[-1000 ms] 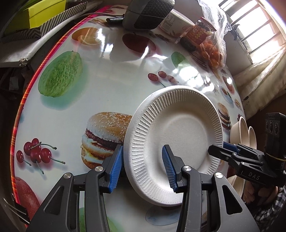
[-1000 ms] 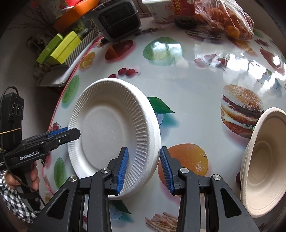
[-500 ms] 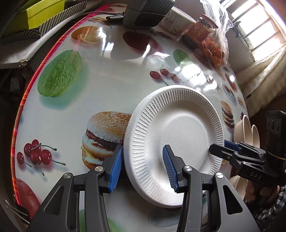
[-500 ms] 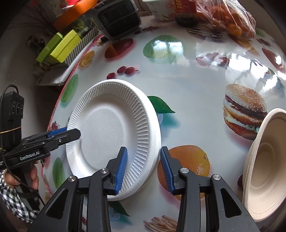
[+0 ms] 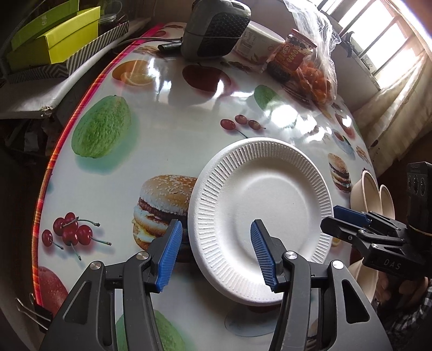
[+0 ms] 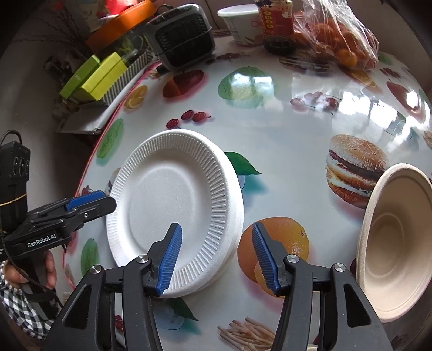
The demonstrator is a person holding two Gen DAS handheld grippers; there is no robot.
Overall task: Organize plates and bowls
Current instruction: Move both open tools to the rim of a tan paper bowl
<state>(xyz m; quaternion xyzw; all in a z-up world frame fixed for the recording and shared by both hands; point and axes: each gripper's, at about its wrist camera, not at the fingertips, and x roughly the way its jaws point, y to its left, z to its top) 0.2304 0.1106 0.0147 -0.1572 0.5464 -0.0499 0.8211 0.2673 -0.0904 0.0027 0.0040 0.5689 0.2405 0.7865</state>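
A stack of white ribbed paper plates (image 5: 263,213) (image 6: 172,205) lies flat on the printed table. My left gripper (image 5: 216,256) is open, its jaws astride the stack's near left rim. My right gripper (image 6: 216,259) is open, its jaws astride the stack's right rim. Neither blue pad presses on the rim. Beige paper bowls (image 6: 397,240) stand tilted at the right; in the left wrist view they show (image 5: 370,191) behind the right gripper's body.
At the table's far edge stand a grey fan heater (image 6: 181,37), a white tub (image 6: 240,21), a sauce jar (image 6: 275,24) and a bag of oranges (image 6: 340,40). Green boxes (image 5: 54,40) sit off the table at the left. The table edge (image 5: 51,167) curves nearby.
Both grippers opened wider around the plate rims. The plate stack settled slightly lower on the table.
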